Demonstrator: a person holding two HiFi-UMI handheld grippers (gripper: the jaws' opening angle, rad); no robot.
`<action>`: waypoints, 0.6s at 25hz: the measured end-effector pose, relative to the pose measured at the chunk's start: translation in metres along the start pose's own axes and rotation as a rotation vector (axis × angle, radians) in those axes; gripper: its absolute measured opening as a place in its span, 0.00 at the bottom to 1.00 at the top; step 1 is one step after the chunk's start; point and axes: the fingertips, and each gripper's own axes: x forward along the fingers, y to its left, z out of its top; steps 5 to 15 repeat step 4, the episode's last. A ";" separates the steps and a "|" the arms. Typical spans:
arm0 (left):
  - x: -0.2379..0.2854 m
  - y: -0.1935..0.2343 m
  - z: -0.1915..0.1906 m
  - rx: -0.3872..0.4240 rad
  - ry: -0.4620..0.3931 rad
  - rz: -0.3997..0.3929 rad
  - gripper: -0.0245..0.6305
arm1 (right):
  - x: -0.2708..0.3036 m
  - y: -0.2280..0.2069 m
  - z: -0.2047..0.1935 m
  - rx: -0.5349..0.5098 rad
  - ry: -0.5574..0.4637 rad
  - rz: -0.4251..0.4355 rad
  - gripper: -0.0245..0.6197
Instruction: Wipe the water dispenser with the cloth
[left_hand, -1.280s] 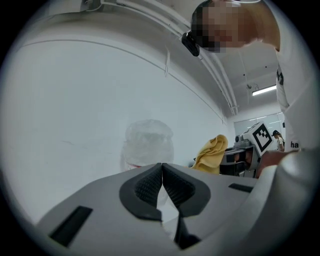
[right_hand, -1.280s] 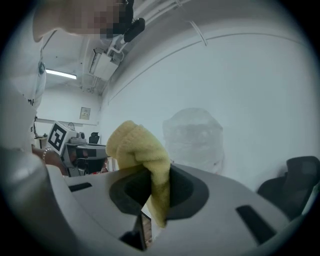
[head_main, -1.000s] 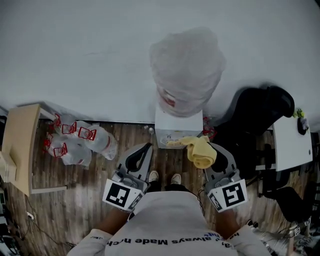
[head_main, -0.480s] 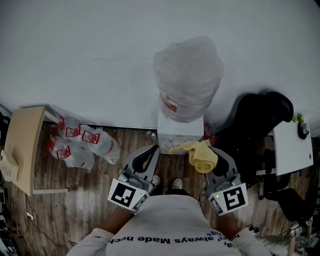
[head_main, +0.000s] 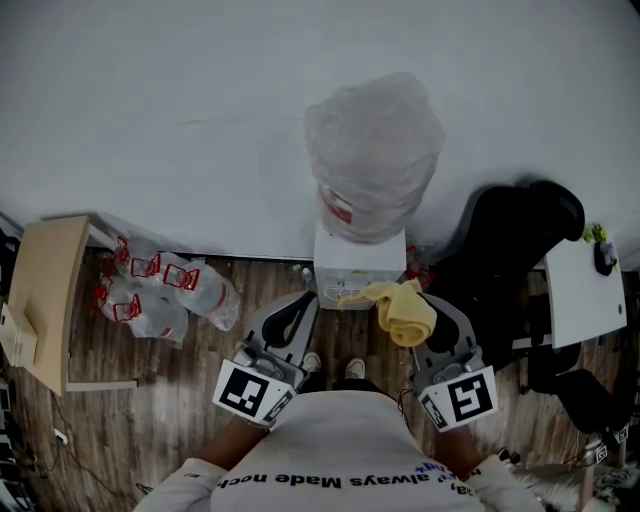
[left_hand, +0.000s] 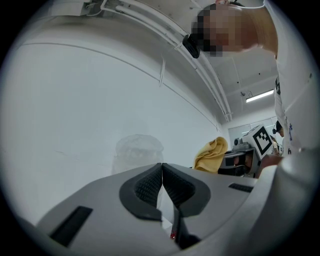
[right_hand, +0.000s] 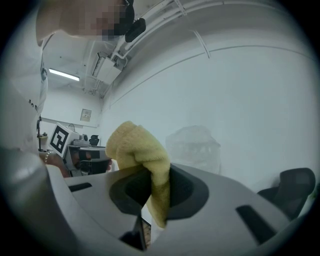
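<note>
Two tools point at the water dispenser (head_main: 358, 262); the left tool (head_main: 296, 308) is pinched together, empty. The right tool (head_main: 432, 318) clamps the yellow cloth (head_main: 404, 310) near the dispenser's front, and the cloth hides its tips from above.

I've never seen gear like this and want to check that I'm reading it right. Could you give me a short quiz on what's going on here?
1. True or false: the left gripper is empty, its fingers closed together.
2. Pick one. The yellow cloth is: A) lying on the floor; B) pinched in the right gripper; C) draped over a chair.
3. What sits on top of the water dispenser?

Key
1. True.
2. B.
3. A big bottle wrapped in clear plastic.
</note>
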 end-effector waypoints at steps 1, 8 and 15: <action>-0.001 -0.001 0.000 0.000 -0.001 -0.001 0.07 | 0.000 0.001 0.000 -0.003 -0.001 0.000 0.13; -0.004 -0.003 0.000 0.000 -0.002 -0.006 0.07 | -0.002 0.004 0.002 -0.011 -0.004 0.000 0.13; -0.004 -0.003 0.000 0.000 -0.002 -0.006 0.07 | -0.002 0.004 0.002 -0.011 -0.004 0.000 0.13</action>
